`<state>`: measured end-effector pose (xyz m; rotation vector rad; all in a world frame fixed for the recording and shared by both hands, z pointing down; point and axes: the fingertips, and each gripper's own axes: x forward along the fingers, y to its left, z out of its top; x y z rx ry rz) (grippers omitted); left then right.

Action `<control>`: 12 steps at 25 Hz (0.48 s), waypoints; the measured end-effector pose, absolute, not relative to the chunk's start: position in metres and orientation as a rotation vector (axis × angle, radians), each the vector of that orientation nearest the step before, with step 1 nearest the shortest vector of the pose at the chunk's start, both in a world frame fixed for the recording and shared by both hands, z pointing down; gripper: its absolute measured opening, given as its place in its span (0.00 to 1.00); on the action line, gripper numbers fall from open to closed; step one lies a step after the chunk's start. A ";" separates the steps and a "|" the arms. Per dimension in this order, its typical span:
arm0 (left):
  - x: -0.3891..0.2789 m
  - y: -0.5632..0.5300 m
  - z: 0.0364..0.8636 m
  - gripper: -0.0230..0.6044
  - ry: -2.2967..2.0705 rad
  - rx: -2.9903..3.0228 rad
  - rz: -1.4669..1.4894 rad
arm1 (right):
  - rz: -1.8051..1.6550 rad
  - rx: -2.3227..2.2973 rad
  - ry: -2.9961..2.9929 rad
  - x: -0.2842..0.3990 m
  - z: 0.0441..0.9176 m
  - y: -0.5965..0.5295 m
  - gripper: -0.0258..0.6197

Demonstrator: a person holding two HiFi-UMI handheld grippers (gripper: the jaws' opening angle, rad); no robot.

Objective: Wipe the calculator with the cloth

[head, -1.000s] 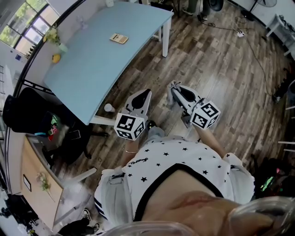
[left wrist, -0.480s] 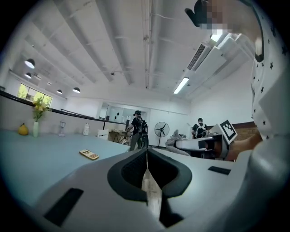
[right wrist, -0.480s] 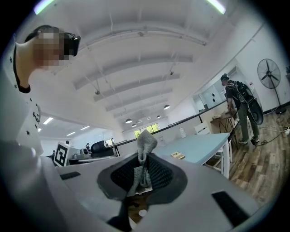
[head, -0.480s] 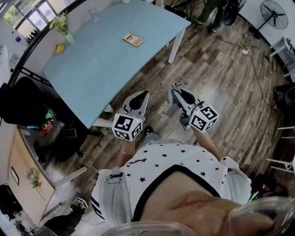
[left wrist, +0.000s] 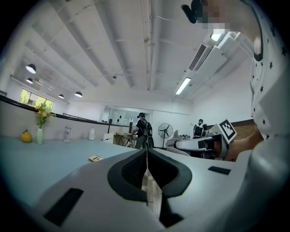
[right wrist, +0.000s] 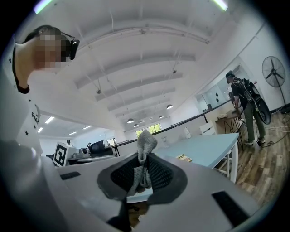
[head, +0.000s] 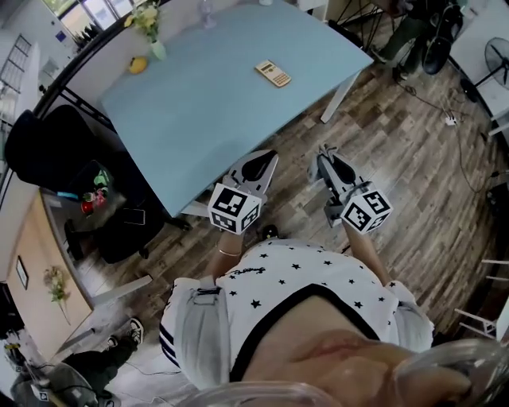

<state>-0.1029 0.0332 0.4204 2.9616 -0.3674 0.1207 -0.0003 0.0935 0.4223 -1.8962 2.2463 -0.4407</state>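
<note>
Grey knitted cloth [right wrist: 146, 144] sits clenched in my right gripper [right wrist: 143, 168], one end poking up past the jaws. My left gripper [left wrist: 147, 168] is closed on nothing. The small tan calculator [head: 273, 73] lies well away on the pale blue table [head: 199, 119], so I should step close before pressing the cloth flat. Only the pale vase [head: 157, 49] holds anything: yellow flowers [head: 145, 14].

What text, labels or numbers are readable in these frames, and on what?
None legible in any view.
Calculator: keys and any print too small to read.
Left marker cube on the left tool: black-and-white square pattern, no letters.
Right marker cube on the right tool: the same kind of pattern, no letters.
Shirt: small chest mark, too blurred to read.
</note>
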 end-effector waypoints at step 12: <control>-0.115 0.004 0.427 0.09 -0.474 2.923 0.103 | -0.452 -1.831 2.339 -0.004 0.425 0.054 0.12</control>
